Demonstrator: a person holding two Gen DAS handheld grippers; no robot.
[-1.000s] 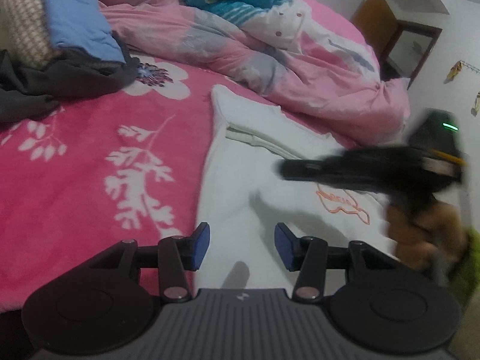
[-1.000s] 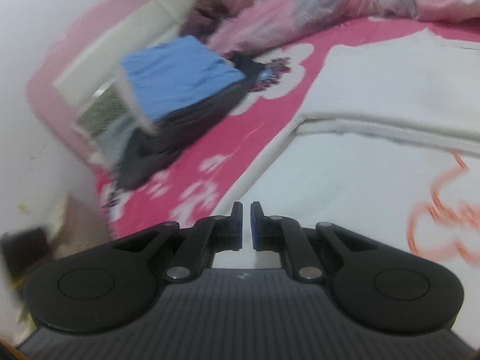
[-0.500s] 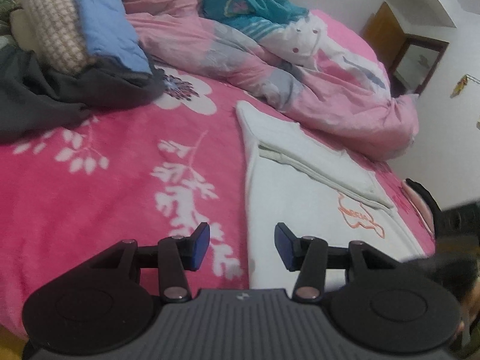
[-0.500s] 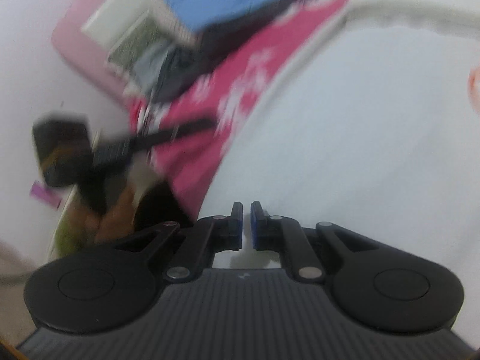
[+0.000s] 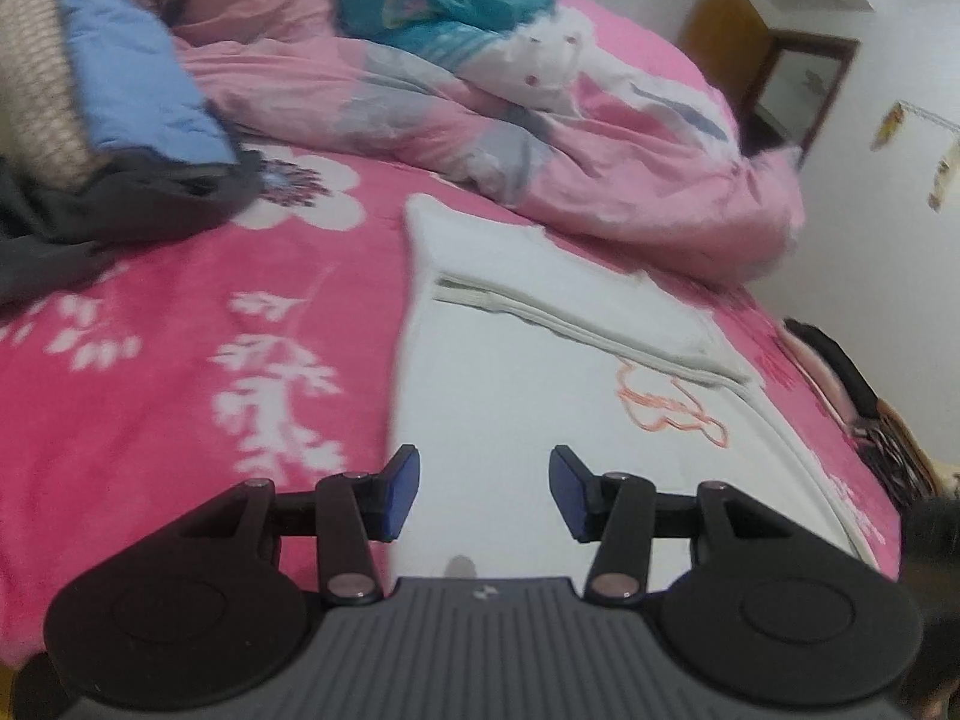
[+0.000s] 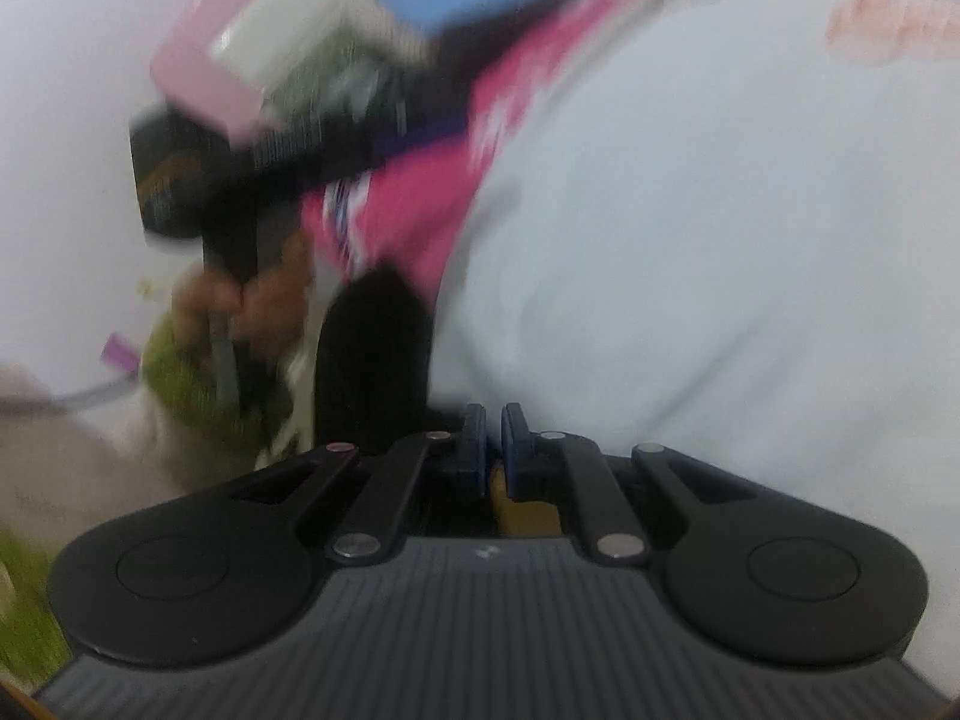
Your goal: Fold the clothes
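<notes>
Left gripper (image 5: 483, 492): jaws stand apart with nothing between the blue pads; it hangs over the near end of the white garment, right at the cloth's left edge where it meets the pink blanket.
Right gripper (image 6: 492, 450): jaws pressed together, gripping nothing that can be made out; this view is badly smeared.
White garment (image 5: 540, 408): spread flat on the bed, running from near the left gripper toward the heaped quilt; its far part is already doubled over, leaving a ridged fold line across it.
Orange drawing (image 5: 672, 405): a thin outline printed on the garment, just below the fold, toward the right side.
Pink blanket (image 5: 180, 348): covers the bed, with white leaf and flower shapes; the garment lies on it.
Quilt (image 5: 570, 144): a rumpled pink and grey heap along the far side of the bed, close beyond the garment's far end.
Teal cloth (image 5: 432, 12): bunched on top of the quilt.
Clothes pile (image 5: 120, 120): at the far left of the bed, well apart from the white garment; a blue piece lies over dark grey cloth, with something knitted and beige behind.
Hand (image 6: 252, 300): seen from the right gripper's camera, wrapped round the handle of the other gripper at the left, beyond the bed's edge.
Door (image 5: 720, 42): brown wood, in the far corner of the room.
</notes>
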